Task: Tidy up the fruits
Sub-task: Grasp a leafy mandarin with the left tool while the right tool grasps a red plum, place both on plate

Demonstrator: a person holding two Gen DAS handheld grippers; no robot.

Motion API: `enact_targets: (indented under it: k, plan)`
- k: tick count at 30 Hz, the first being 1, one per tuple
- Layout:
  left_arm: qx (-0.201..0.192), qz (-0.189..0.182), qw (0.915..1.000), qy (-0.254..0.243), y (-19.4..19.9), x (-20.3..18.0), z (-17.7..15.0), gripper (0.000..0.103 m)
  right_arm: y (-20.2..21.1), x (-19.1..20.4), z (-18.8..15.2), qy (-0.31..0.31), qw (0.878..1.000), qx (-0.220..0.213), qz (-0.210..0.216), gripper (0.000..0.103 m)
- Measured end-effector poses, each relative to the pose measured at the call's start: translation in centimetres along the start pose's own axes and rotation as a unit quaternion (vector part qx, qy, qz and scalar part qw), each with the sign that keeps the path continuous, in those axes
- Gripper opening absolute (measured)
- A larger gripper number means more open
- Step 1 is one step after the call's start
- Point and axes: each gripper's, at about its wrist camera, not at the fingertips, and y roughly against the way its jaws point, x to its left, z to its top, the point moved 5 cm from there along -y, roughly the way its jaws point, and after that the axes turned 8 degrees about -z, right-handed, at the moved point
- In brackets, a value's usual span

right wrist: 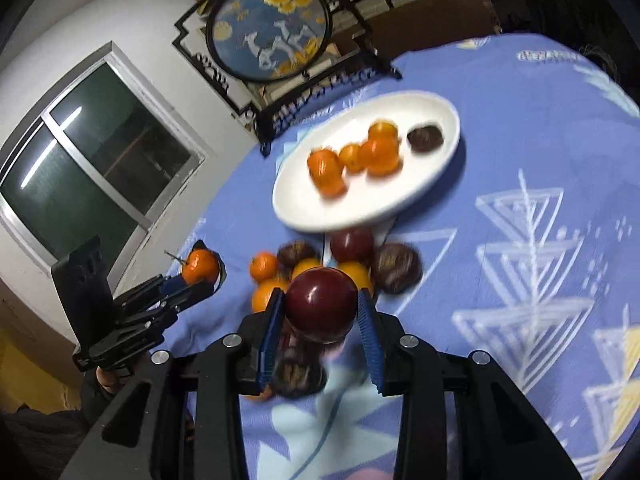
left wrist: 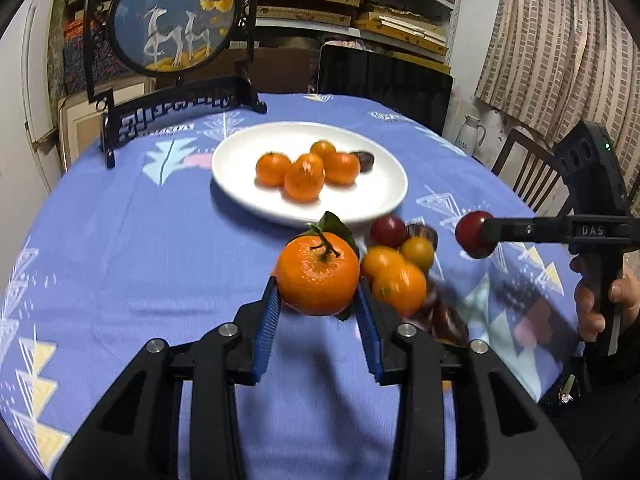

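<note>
My left gripper (left wrist: 318,300) is shut on a leafy orange mandarin (left wrist: 318,278), held above the blue tablecloth; it also shows in the right wrist view (right wrist: 200,266). My right gripper (right wrist: 320,308) is shut on a dark red plum (right wrist: 322,304), which also shows in the left wrist view (left wrist: 474,234). A white plate (left wrist: 380,196) beyond holds several mandarins (left wrist: 304,176) and one dark fruit (left wrist: 365,160). A loose pile of mandarins and plums (left wrist: 400,264) lies on the cloth in front of the plate.
A round painted screen on a black stand (left wrist: 172,16) stands at the table's back left. A dark panel (left wrist: 384,80) and a wooden chair (left wrist: 528,172) are behind the table. Shelves of boxes fill the back wall.
</note>
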Motion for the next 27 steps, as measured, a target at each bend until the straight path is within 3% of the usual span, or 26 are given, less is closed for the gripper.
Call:
enact_targets:
  k: [6,12,14,15,16,20,23,27]
  plan:
    - [0.002,-0.004,1.0000,0.002,-3.0,0.9,4.1,0.036,-1.3,-0.7,5.4,-0.018,1.000,-0.017,-0.003,0.038]
    - [0.046,0.000,0.9990,0.001,-8.9,1.8,6.4,0.037,-5.7,-0.7,8.3,-0.011,1.000,-0.016,-0.024,0.041]
    - [0.068,0.008,0.9977,0.008,-10.4,2.1,6.4,0.038,-6.2,-0.7,8.5,-0.008,0.999,-0.016,-0.031,0.056]
    - [0.075,0.009,0.9971,0.011,-10.7,2.3,6.2,0.038,-6.1,-0.6,8.4,-0.005,0.999,-0.022,-0.032,0.058]
    - [0.073,0.009,0.9972,0.010,-10.6,2.3,6.1,0.038,-5.8,-0.4,8.3,0.001,0.999,-0.027,-0.033,0.058]
    - [0.038,0.012,0.9992,-0.003,-7.9,1.6,5.9,0.069,-4.4,-0.4,7.3,0.006,0.998,-0.039,-0.038,0.058]
    - [0.012,0.003,0.9999,-0.006,-4.8,0.8,5.3,0.073,-3.2,-0.8,6.1,-0.003,0.999,-0.041,-0.036,0.058]
    - [0.012,0.008,0.9996,-0.023,-2.3,0.2,3.1,0.076,-1.5,-1.3,4.0,-0.001,0.998,-0.047,-0.050,0.058]
